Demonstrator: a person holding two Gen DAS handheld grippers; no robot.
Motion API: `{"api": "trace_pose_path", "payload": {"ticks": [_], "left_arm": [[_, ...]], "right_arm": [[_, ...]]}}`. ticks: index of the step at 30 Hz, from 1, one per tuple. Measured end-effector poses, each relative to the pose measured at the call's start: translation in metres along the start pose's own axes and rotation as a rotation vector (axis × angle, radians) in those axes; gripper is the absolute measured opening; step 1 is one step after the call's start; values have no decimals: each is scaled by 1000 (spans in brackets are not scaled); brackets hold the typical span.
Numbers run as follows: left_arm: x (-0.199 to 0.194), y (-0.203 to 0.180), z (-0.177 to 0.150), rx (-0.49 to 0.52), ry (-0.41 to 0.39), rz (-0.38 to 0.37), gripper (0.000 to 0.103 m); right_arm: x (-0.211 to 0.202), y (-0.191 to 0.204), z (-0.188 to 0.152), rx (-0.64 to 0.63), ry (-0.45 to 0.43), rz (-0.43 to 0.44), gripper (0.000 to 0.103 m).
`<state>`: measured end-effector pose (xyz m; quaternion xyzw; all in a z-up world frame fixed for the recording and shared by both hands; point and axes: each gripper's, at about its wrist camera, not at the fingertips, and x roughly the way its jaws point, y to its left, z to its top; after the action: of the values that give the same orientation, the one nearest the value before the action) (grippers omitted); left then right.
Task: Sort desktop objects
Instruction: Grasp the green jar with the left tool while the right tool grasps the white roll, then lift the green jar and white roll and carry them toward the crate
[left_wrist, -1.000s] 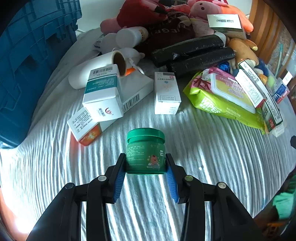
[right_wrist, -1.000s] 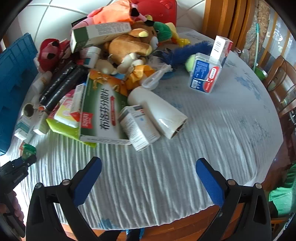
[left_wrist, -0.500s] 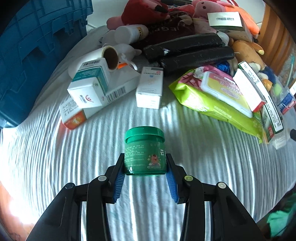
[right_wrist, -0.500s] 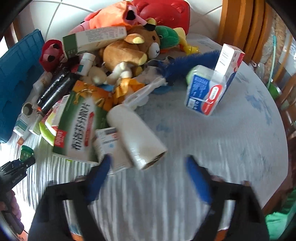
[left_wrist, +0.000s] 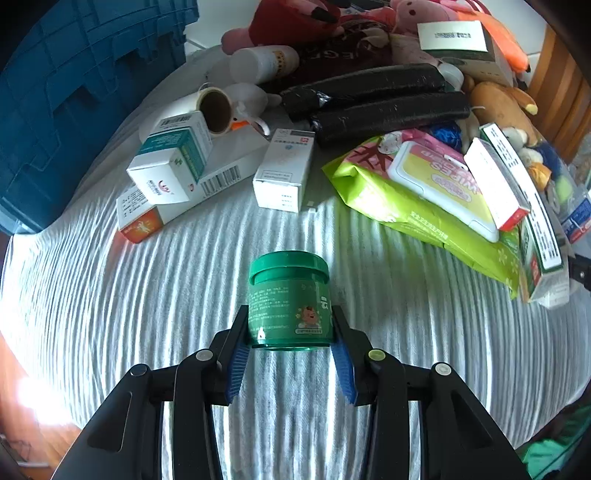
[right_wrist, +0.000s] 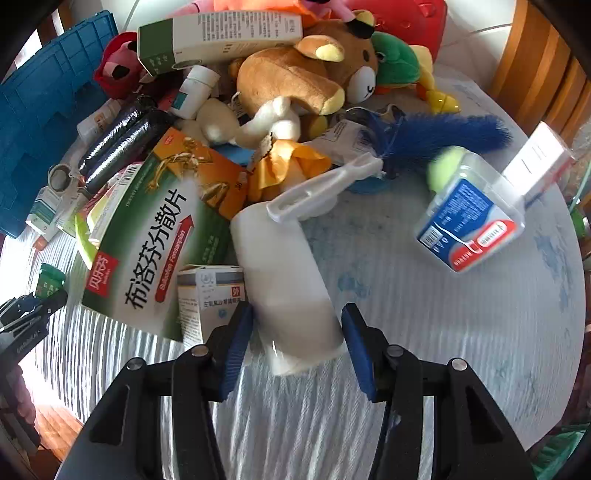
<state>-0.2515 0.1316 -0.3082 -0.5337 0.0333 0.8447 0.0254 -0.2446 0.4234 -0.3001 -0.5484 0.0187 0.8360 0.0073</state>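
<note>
The green jar (left_wrist: 289, 300) is held clamped in the left gripper (left_wrist: 290, 345), lifted above the tabletop (left_wrist: 110, 295). The lint roller (right_wrist: 286, 280) lies between the parted jaws of the right gripper (right_wrist: 297, 345), unclamped; the roll should be centred before closing, clear of the small box (right_wrist: 210, 295) at 9 o'clock. A second earlier, the right gripper was held wider and well short of the roller.

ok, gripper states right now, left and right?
Left gripper: shut on the green jar.
Right gripper: open, fingers straddling the white lint roller, not clamped.
</note>
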Motion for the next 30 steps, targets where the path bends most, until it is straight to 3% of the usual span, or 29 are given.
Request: {"api": "trace_pose_path", "payload": {"ticks": [19,30], "left_arm": [[9,-3,6,3,-6,-2,40],[-19,-4,8,44,-87,-12,40]], "right_arm": [[27,13,6,-8,51,-31,49],[-10,15,-4,29,14,-61,46]]}}
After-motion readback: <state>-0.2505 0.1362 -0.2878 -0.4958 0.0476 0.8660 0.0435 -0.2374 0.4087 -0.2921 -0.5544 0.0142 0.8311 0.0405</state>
